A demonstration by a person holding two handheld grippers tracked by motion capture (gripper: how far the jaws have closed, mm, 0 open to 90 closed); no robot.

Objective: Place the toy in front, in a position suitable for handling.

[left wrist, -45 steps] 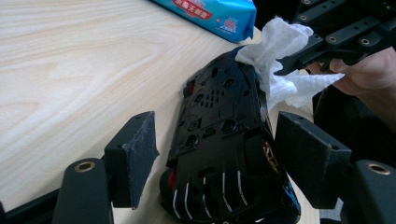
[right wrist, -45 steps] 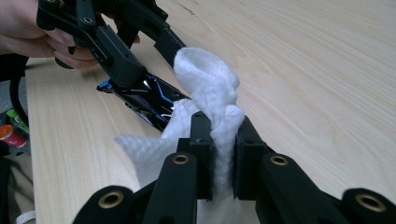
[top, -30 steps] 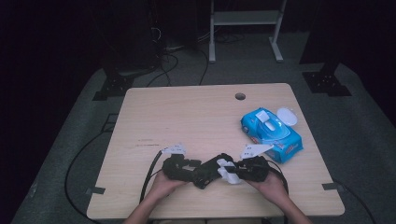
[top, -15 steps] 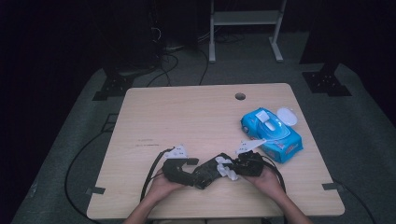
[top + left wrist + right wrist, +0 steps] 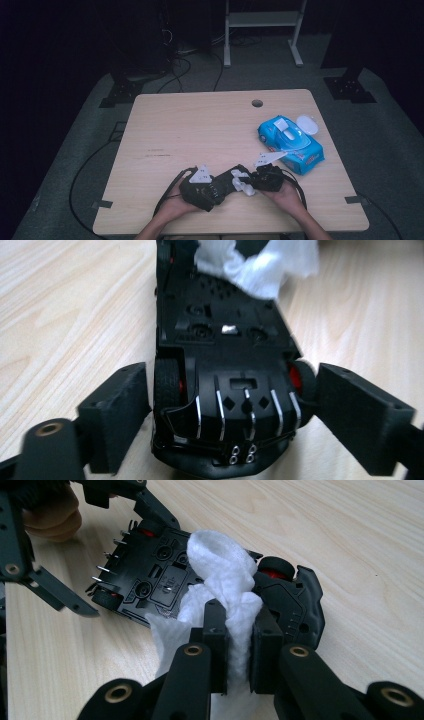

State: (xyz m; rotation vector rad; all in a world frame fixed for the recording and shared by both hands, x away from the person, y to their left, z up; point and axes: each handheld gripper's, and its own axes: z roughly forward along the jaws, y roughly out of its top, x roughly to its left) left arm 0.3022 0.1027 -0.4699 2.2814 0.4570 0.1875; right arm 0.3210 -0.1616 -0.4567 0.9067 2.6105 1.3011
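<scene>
Near the table's (image 5: 165,125) front edge, the left gripper (image 5: 232,405) has just been opening, its fingers spread either side of the upturned toy car (image 5: 225,365); rigid, light plastic, best gripped across its flanks. The right gripper (image 5: 239,645) pinches a soft white wipe (image 5: 220,575) against its underside

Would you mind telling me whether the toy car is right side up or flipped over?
Flipped over: the toy car shows its flat black underside with screw holes facing up, wheels at the sides, while the white wipe lies across it.

Left gripper (image 5: 227,182): jaws just opening, spread wide either side of the toy car (image 5: 225,390).
Right gripper (image 5: 235,625): jaws pinched on the wipe (image 5: 220,575).
</scene>
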